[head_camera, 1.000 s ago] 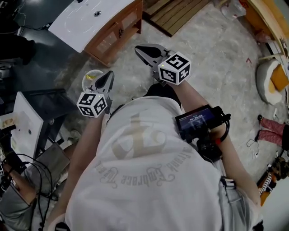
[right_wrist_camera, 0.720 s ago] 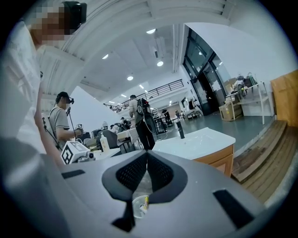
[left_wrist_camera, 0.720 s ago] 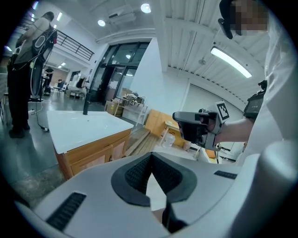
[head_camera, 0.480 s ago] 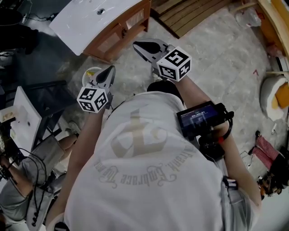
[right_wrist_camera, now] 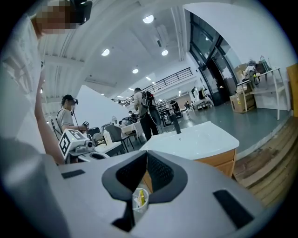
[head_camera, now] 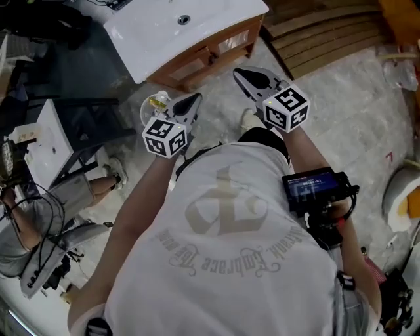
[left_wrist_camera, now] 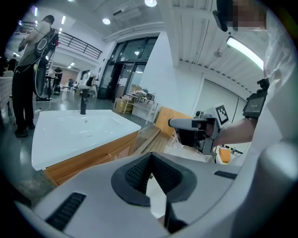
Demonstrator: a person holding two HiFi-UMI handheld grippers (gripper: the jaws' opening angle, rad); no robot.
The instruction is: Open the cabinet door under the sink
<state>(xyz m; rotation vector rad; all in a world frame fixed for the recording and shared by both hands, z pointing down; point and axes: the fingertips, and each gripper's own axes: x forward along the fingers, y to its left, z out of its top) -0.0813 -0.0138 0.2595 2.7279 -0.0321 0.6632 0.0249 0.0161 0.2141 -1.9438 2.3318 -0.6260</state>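
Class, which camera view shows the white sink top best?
The head view: it looks down on the white sink top, showing its drain hole. Both gripper views catch it only at a low, slanting angle, from the side.

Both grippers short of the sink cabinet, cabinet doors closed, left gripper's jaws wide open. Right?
Not quite. The left gripper has its jaws shut with nothing between them, as the left gripper view shows. The rest holds: it and the right gripper are both short of the sink cabinet, and the cabinet doors are closed.
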